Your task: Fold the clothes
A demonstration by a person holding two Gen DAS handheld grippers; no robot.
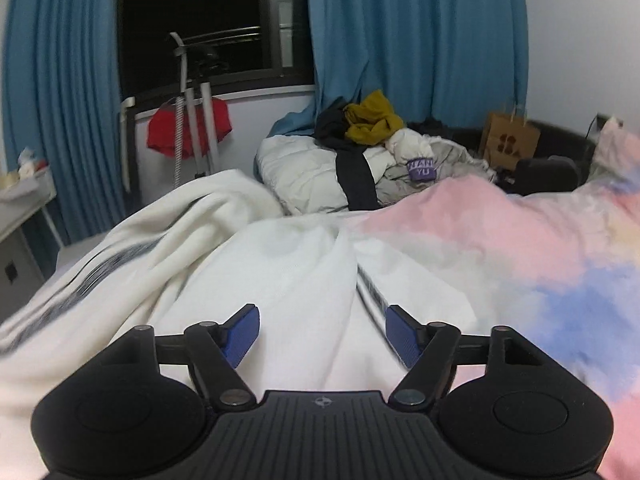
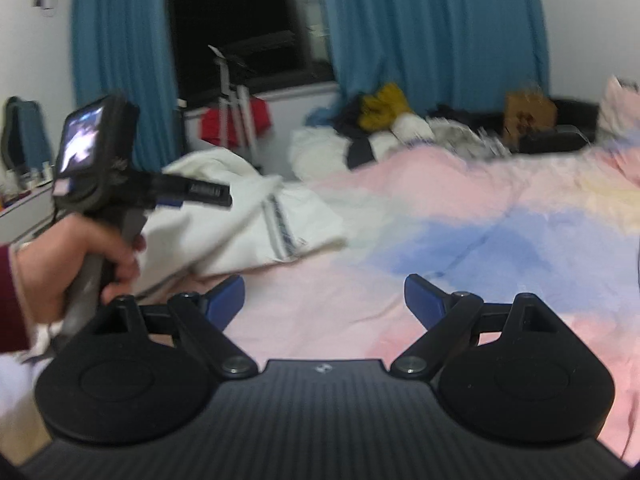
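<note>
Both your left gripper [image 1: 322, 336] and right gripper [image 2: 324, 302] gape wide, holding nothing. Your white garment [image 1: 248, 264] lies rumpled on the bedspread [image 1: 520, 248] (left side); pinching one layer could drag it crooked.

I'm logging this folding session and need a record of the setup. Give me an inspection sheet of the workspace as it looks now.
Surface: bed with a pink, blue and white cover, rumpled.
Job's things: white garment with dark stripes, crumpled at the bed's left side, unfolded.
Clutter: clothes pile at the far end, mustard cloth on top; brown paper bag beside it.
Grippers: left gripper open above the white garment; right gripper open above bare cover; neither holds anything.
Cables: thin dark cord at the right edge of the right wrist view.
Surroundings: blue curtains, dark window, red cloth on a rack.
</note>
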